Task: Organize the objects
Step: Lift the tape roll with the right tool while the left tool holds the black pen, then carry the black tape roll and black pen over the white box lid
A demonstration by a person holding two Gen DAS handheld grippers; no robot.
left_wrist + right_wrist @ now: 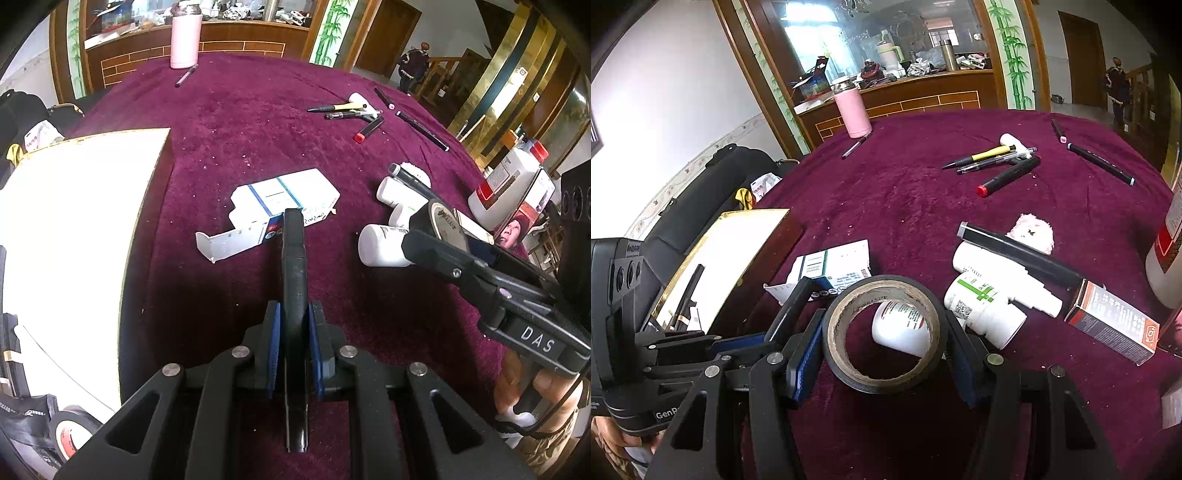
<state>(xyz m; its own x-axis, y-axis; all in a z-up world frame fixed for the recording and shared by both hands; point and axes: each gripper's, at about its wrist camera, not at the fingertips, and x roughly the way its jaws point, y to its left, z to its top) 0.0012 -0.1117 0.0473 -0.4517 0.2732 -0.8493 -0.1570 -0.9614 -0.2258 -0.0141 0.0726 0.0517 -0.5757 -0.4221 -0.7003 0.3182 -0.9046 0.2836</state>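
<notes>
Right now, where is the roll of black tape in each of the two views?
Left wrist view: the tape is at the right edge, seen nearly edge-on, clamped in the right gripper above the white bottles.
Right wrist view: the tape is low in the centre, facing the camera, between the gripper's two fingers.
Shared landmark: the pink flask at the far side of the table, in both views.

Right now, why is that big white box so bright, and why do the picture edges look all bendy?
In the left wrist view, the white box is overexposed: its top glares to blank white, with no detail. In the right wrist view, the same box shows less glare, with a gold rim visible. Both views are fisheye, so the table bulges and corners go black.
</notes>
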